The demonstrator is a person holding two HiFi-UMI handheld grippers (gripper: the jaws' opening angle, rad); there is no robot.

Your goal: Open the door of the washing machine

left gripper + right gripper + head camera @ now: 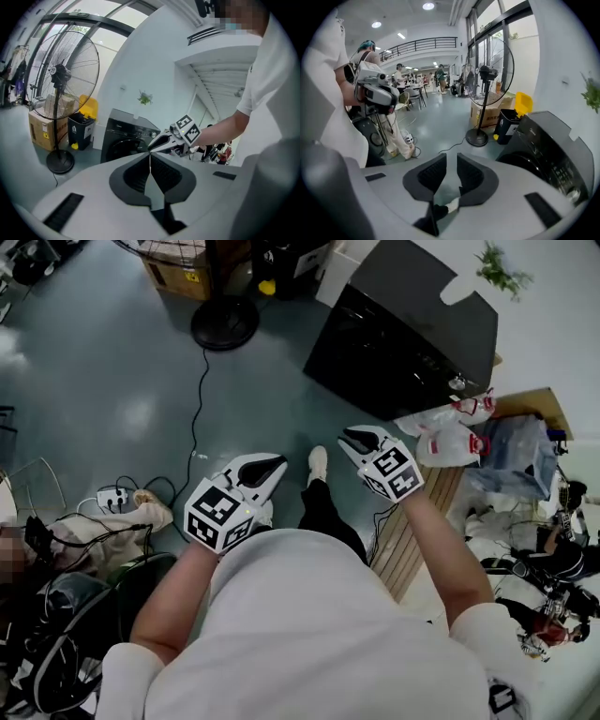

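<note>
White shirt (309,634): person's, nearest; well short of washing machine (403,334).
Left gripper (272,465): left of washing machine, apart from it; fingers (133,176) together, empty.
Right gripper (349,435): near washing machine's front, not touching; fingers (429,176) apart, empty.
Door (123,149): washing machine's front, closed.

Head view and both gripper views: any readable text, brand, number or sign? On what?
No text is legible in any view.
Black front-loading washing machine: pale mark on its control panel, too small to read.
Brown cardboard box: yellow label, blurred.
Black bin with yellow lid: white label, too small to read.
White plastic bags: red print, blurred.
</note>
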